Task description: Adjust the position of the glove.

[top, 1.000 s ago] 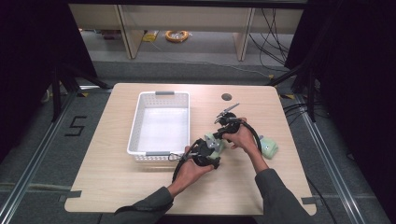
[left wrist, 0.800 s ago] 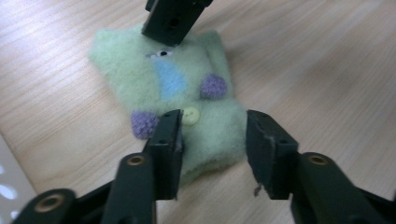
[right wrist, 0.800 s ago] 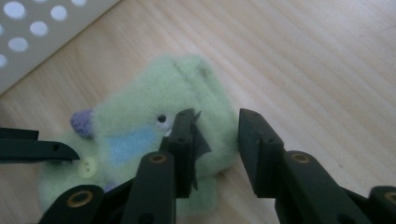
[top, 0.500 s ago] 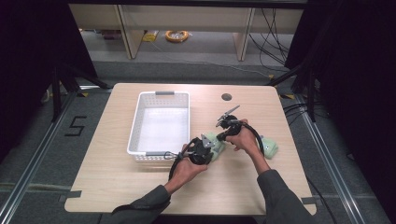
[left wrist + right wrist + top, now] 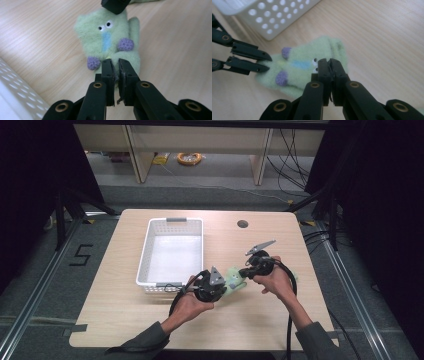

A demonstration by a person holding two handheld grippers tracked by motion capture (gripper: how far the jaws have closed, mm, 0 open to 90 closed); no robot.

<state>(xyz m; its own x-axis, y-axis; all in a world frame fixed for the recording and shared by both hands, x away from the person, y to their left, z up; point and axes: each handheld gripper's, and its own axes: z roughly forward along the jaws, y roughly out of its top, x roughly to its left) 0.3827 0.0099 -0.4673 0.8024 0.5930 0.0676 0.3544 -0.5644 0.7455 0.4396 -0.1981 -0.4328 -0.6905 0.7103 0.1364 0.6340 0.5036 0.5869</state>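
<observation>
Basket (image 5: pixel 171 251) left of sock (image 5: pixel 233 279); sock between grippers, seemingly off the table (image 5: pixel 125 320).

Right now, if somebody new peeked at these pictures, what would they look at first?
Probably the fuzzy green sock with googly eyes, a blue nose and purple bumps, stretched between two tools near the middle of the wooden table. The left hand-held gripper pinches one end and the right hand-held gripper pinches the end with the eyes. After that, the white basket with holes in its walls, just left of the sock.
</observation>
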